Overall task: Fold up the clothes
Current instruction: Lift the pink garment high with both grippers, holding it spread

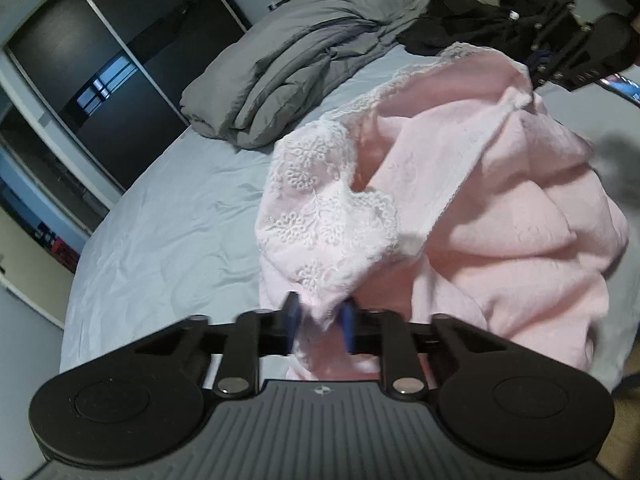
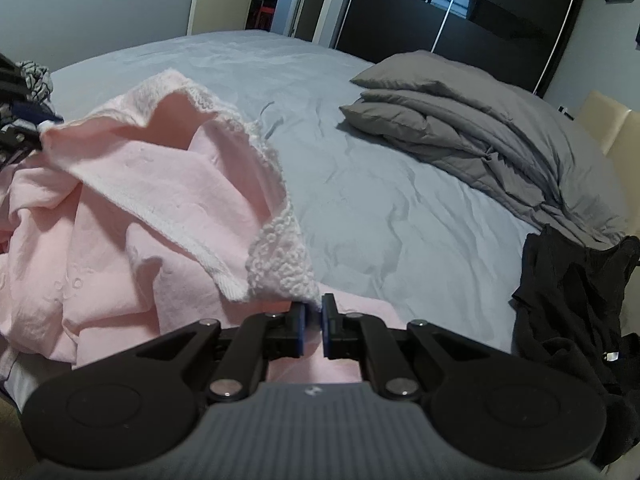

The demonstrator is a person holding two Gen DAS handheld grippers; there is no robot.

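A pink garment (image 1: 500,216) with white lace trim (image 1: 320,208) hangs stretched between my two grippers and sags in folds onto the bed. My left gripper (image 1: 319,317) is at the bottom of the left wrist view, its blue pads shut on a lace corner. My right gripper (image 2: 315,322) is shut on the opposite lace corner (image 2: 284,272). In the left wrist view the right gripper (image 1: 534,68) sits at the top right, holding the far pink edge. At the far left of the right wrist view, the left gripper (image 2: 24,138) is partly cut off.
The bed has a light blue sheet (image 2: 380,208). A folded grey duvet (image 2: 480,132) lies toward the headboard. A heap of black clothes (image 2: 572,304) lies near the right gripper, and a patterned garment (image 2: 38,80) lies beyond the left one. A dark wardrobe (image 2: 460,12) stands past the bed.
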